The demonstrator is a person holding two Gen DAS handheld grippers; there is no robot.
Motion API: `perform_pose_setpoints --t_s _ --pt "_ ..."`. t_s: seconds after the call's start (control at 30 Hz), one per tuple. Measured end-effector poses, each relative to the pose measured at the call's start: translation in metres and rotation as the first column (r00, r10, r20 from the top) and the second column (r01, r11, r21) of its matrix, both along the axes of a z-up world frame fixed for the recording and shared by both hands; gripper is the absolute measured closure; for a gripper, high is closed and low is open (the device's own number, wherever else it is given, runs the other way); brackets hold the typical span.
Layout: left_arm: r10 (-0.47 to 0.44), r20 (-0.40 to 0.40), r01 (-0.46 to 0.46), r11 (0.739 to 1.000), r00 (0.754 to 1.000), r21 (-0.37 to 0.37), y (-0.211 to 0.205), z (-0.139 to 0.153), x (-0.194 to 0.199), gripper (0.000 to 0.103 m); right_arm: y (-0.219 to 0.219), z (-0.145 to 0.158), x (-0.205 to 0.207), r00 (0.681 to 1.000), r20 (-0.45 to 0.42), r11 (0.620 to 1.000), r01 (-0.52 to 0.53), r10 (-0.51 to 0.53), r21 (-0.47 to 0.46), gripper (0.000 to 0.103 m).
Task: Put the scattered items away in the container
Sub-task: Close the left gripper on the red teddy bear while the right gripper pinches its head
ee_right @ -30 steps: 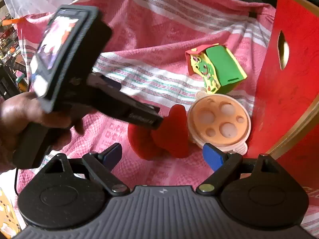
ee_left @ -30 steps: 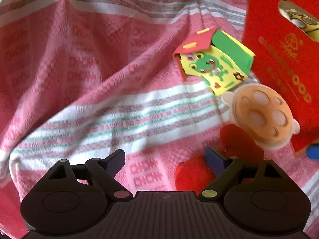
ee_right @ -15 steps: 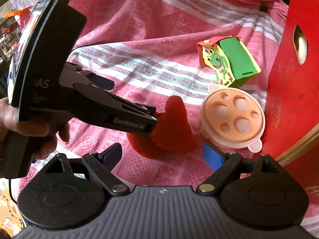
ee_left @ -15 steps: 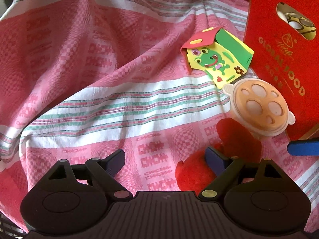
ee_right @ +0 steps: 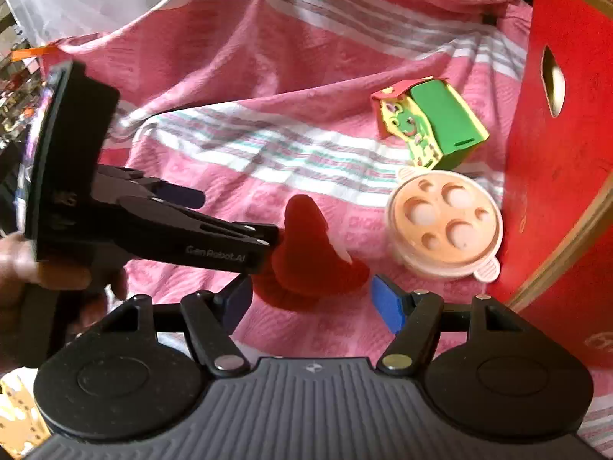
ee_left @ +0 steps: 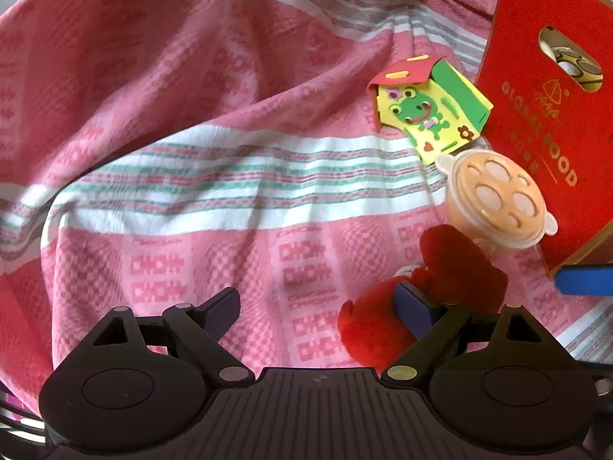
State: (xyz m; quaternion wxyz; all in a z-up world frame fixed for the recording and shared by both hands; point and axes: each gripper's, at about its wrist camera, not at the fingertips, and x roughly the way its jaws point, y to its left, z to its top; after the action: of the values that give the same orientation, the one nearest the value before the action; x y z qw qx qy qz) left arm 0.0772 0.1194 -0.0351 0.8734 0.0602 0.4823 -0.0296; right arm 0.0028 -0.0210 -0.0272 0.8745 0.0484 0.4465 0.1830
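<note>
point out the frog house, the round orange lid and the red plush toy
frog house [ee_right: 440,122]: right wrist view, on its green side wall
round orange lid [ee_right: 444,222]: right wrist view, middle of its top face
red plush toy [ee_right: 306,245]: right wrist view, on its upright middle part

The cloth [ee_left: 230,199] spread over the surface is pink with woven darker-pink checks and block motifs, crossed by broad white bands lined with thin green and pink stripes. On it lie a plain deep-red plush toy [ee_right: 306,257], a peach-orange round lid [ee_right: 444,226] with paler circles and a whitish rim, and a foam house [ee_left: 429,115] with a yellow front bearing a green frog, a green side and a red roof with yellow dashes. At the cloth's right edge stands a red box [ee_left: 555,134] with gold lettering, and both grippers are black with blue finger pads [ee_right: 387,303].
</note>
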Motion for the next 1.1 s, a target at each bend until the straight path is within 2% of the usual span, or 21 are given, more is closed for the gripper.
perform_pose_setpoints --t_s 0.2,0.27,0.33,0.37,0.43,0.5,0.67,0.87,1.0,1.1 --pt "-0.006 0.004 0.006 0.999 1.0 -0.041 0.012 -0.001 -0.02 0.011 -0.014 0.017 0.002 0.997 0.035 0.996 0.072 -0.074 0.047 0.031" --pt "-0.004 -0.008 0.004 0.998 1.0 -0.067 0.014 -0.002 -0.028 0.01 -0.01 0.015 0.012 0.995 0.032 0.995 0.096 -0.097 0.039 0.036" --pt "-0.005 -0.016 0.004 0.996 1.0 -0.091 0.014 -0.003 -0.037 0.01 -0.003 0.005 0.023 0.994 0.006 0.993 0.111 -0.111 0.03 0.046" --pt "-0.006 -0.02 0.004 0.995 1.0 -0.096 0.014 -0.004 -0.042 0.01 0.002 -0.003 0.025 0.994 -0.018 0.994 0.107 -0.107 0.012 0.048" --pt "-0.012 -0.027 0.01 0.995 1.0 -0.096 0.014 -0.007 -0.052 0.009 0.011 -0.024 0.027 0.99 -0.114 0.996 0.083 -0.086 -0.037 0.059" --pt "-0.021 -0.04 0.017 0.996 0.999 -0.09 0.015 -0.01 -0.062 0.008 0.014 -0.039 0.018 0.981 -0.184 0.998 0.059 -0.062 -0.019 0.059" --pt "-0.043 -0.058 0.037 0.995 0.997 -0.097 0.022 -0.016 -0.088 0.011 0.017 -0.053 -0.005 0.964 -0.263 1.0 0.023 -0.02 0.007 0.056" --pt "-0.09 -0.042 0.081 0.98 0.995 -0.181 0.022 -0.009 -0.114 0.011 0.024 -0.046 -0.015 0.968 -0.252 1.0 0.001 0.004 0.021 0.056" --pt "-0.149 -0.014 0.145 0.977 0.989 -0.154 0.004 -0.011 -0.117 0.012 0.02 -0.04 -0.012 0.97 -0.243 0.999 0.026 -0.018 0.03 0.052" --pt "-0.148 -0.024 0.142 0.976 0.989 -0.164 -0.005 -0.018 -0.108 0.015 0.021 -0.039 -0.011 0.97 -0.244 0.999 0.036 -0.028 0.03 0.051"
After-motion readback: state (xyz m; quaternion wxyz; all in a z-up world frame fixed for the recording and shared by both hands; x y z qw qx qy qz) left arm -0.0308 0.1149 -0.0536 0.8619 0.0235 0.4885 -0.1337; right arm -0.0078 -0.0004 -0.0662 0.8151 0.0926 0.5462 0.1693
